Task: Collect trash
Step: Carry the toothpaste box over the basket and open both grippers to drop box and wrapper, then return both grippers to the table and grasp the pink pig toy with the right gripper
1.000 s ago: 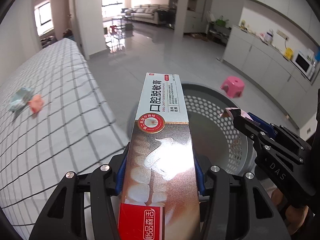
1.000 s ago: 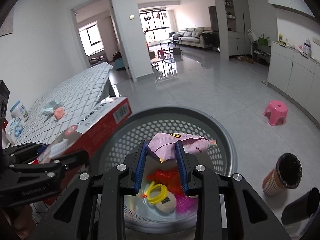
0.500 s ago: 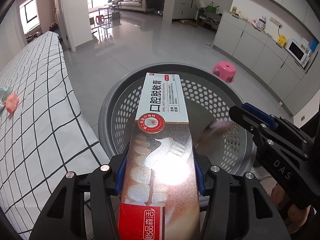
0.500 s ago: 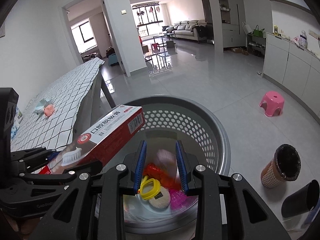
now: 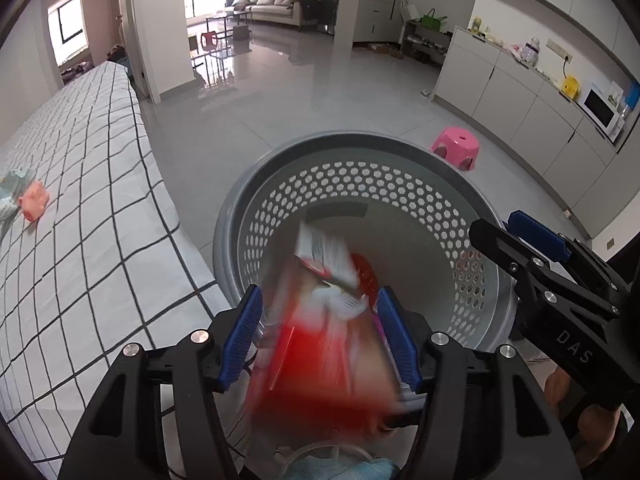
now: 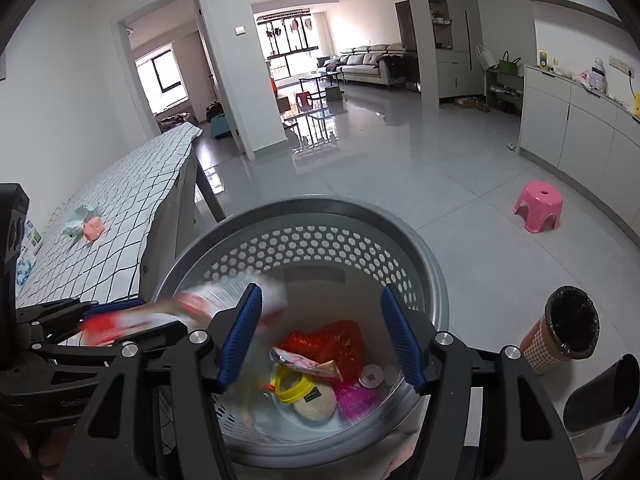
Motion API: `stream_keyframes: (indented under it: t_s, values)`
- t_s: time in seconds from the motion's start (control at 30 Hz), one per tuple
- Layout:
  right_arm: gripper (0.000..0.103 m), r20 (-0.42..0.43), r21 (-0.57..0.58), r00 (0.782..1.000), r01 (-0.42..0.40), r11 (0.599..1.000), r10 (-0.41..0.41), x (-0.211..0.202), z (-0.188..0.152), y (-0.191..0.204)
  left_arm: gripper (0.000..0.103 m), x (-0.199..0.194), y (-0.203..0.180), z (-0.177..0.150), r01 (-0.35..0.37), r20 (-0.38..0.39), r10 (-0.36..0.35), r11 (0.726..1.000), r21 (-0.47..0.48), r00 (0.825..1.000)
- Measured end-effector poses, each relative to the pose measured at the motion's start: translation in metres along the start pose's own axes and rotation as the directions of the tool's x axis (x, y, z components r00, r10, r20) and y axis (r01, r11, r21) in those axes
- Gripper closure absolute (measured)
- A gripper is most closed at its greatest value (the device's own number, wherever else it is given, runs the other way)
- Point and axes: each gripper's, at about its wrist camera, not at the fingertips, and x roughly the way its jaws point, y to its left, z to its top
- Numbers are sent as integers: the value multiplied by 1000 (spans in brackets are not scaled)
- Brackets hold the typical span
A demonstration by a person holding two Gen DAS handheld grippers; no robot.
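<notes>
A grey perforated basket (image 5: 360, 152) (image 6: 320, 208) stands on the floor beside the table. My left gripper (image 5: 320, 332) is open above it; the red and white toothpaste box (image 5: 324, 320) falls, blurred, between its jaws, and it also shows in the right wrist view (image 6: 224, 300). My right gripper (image 6: 322, 332) is open and empty over the basket. Inside lie a pink snack packet (image 6: 308, 364), a red wrapper (image 6: 332, 340) and other trash.
A checked tablecloth (image 5: 80, 208) covers the table to the left, with a pink item (image 5: 34, 206) and a pale wrapper on it. A pink stool (image 6: 538, 206), a small brown bin (image 6: 568, 330) and a black cylinder (image 6: 600, 392) stand on the floor at right.
My right gripper opened and dropped the pink packet into the basket. My left gripper moved over the basket and opened; the toothpaste box now falls from it.
</notes>
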Motion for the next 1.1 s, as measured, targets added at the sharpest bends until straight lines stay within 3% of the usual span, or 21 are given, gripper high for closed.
stream_keyframes:
  t_s: [0.57,1.1]
  values:
    - [43,26,11,1000,-13,1000,13,-13,0,-1,40,-13,4,-4,-10,25,10,1000,-6,1000]
    - [35,64,1,997,-33,999,33,-30,-2,10,27,-43,13,-12,-51,96,55,998,-42,994]
